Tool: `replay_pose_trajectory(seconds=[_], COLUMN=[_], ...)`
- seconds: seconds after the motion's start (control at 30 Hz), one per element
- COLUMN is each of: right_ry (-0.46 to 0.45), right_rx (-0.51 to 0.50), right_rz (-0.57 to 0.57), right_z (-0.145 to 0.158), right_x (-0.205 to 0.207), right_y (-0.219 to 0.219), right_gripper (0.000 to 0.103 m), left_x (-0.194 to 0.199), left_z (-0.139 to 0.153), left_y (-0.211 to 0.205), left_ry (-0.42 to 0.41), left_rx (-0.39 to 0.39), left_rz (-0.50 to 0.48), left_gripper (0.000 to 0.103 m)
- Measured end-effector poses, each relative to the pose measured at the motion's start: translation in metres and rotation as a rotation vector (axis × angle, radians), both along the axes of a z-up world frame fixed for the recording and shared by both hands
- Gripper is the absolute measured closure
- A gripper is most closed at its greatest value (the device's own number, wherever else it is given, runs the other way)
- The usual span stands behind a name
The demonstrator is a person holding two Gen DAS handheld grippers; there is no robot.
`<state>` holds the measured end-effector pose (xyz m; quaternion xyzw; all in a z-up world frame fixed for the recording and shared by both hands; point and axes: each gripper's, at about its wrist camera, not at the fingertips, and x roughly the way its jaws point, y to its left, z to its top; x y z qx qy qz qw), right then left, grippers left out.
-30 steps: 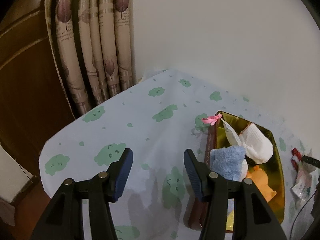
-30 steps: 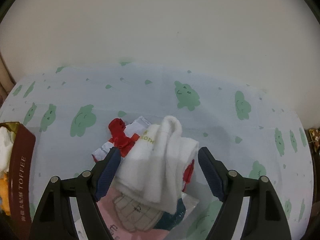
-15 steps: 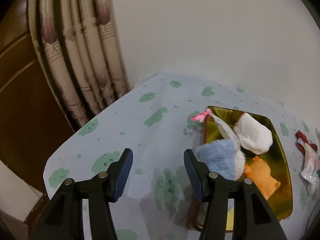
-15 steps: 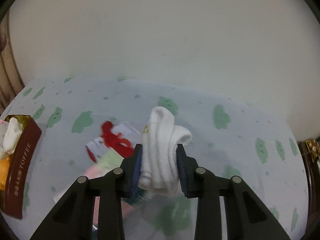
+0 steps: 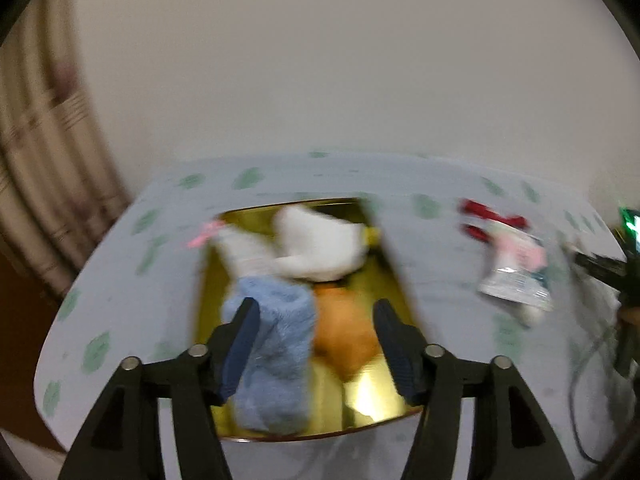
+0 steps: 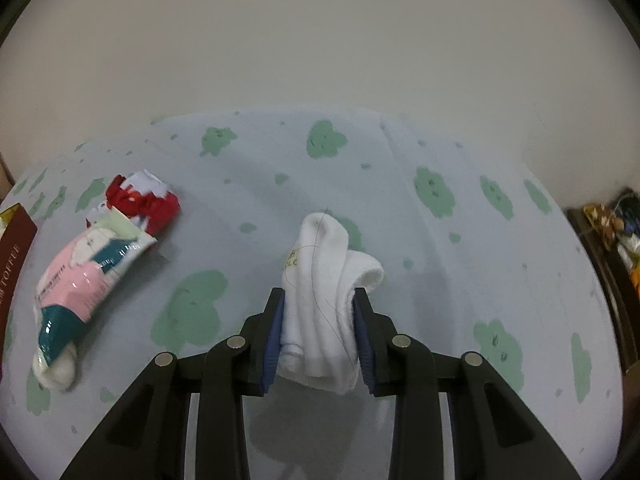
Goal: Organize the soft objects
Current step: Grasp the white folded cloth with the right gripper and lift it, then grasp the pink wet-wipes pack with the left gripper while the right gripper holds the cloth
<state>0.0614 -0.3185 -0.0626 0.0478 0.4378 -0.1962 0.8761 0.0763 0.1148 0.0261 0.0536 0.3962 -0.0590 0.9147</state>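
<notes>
we see the right gripper [image 6: 318,336] clamped on a white sock [image 6: 324,300], jaws pressing both sides of the folded bundle, sock lifted clear of the tabletop [image 6: 440,280] with its shadow below. tabletop has a pale blue cloth with green cloud prints. left of the sock, well apart, lies a pink and teal packet [image 6: 84,280] with a red and white sock [image 6: 144,200] at its far end, touching it. a brown tin wall [image 6: 14,256] shows at the left edge.

left gripper [image 5: 316,340] hovers over the open gold tin [image 5: 384,396]; its jaws are opening, wide apart, pads not pressing anything. left view is motion blurred. in the tin we see a blue fuzzy cloth [image 5: 276,360], an orange plush [image 5: 344,332] beside it, and a white sock bundle [image 5: 320,248] at the far end with a pink ribbon [image 5: 202,236] near the tin's far left corner. right of the tin on the tabletop sits the same packet [image 5: 516,276] and red sock [image 5: 488,216].
</notes>
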Motion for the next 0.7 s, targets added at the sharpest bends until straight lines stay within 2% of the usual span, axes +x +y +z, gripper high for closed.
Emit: replay_pose_trajectory(seconds=[0.2, 0.27, 0.43, 0.7], right_ry=[-0.026, -0.026, -0.026, -0.016], right_rx=[-0.021, -0.012, 0.046, 0.064], right_rz=[0.007, 0.008, 0.006, 0.011], right_z=[-0.007, -0.007, -0.009, -0.011], right_x=[-0.005, -0.004, -0.004, -0.004], right_y=[0.003, 0.001, -0.008, -0.008], right_gripper=[0.071, 0.071, 0.068, 0.064], left_x=[0.006, 0.009, 0.022, 0.035], left_z=[-0.001, -0.001, -0.011, -0.027], left_y=[-0.089, -0.108, -0.138, -0.211], left_ry=[0.027, 0.009, 0.06, 0.129], left_rx=[0.042, 0.061, 0.039, 0.073], left_rz=[-0.226, -0.254, -0.284, -0.434], left_gripper=[0.039, 0.039, 0.038, 0.038])
